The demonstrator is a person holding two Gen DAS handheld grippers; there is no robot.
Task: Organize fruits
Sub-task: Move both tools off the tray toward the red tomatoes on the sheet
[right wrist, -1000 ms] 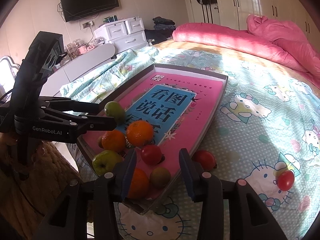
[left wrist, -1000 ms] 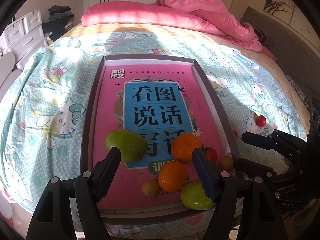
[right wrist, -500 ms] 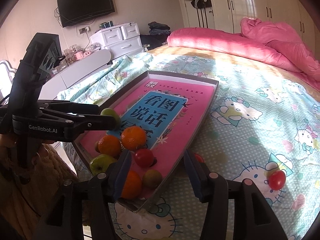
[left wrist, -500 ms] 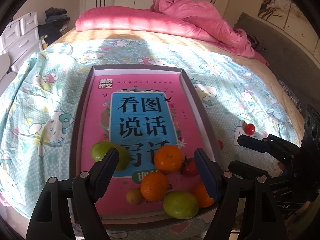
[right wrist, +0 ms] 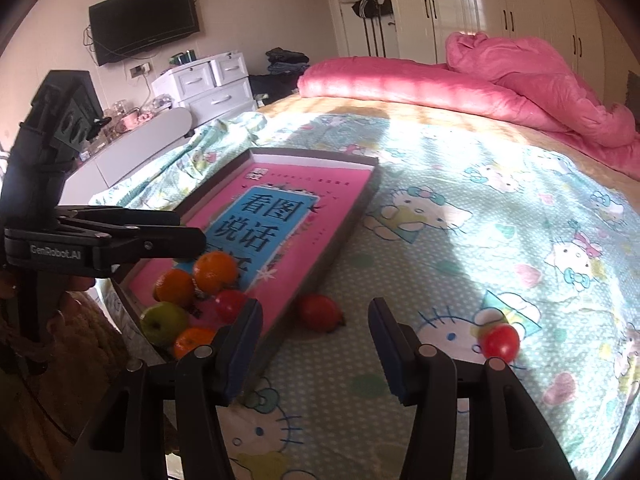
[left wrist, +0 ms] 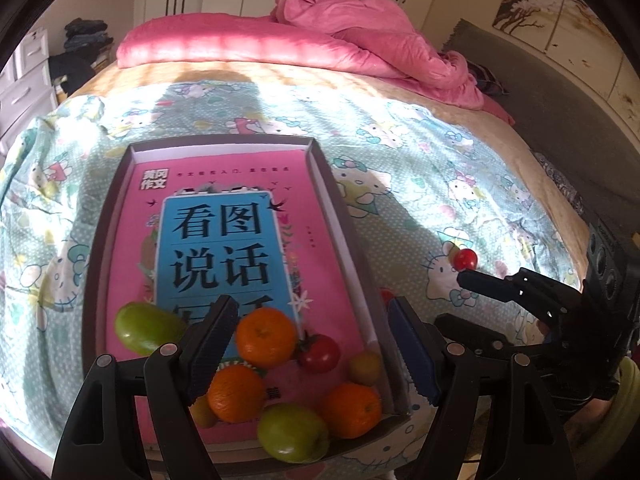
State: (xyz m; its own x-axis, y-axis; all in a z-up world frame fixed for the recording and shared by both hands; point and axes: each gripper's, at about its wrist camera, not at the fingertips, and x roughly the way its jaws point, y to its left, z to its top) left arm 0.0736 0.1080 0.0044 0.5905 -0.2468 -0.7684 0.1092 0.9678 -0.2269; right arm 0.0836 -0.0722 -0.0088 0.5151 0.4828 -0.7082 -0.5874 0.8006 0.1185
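Note:
A shallow box tray with a pink book in it lies on the bed. Its near end holds several fruits: oranges, green apples, a red tomato. My left gripper is open and empty above them. My right gripper is open and empty over the sheet. One red tomato lies on the sheet beside the tray, just ahead of it. Another red tomato lies further right.
The bed has a Hello Kitty sheet and a pink duvet at the far end. White drawers and a wall TV stand to the left of the bed.
Both grippers have drawn back and shifted right. The right gripper now faces the tomato beside the tray instead of the tray's fruit. Both stay open.

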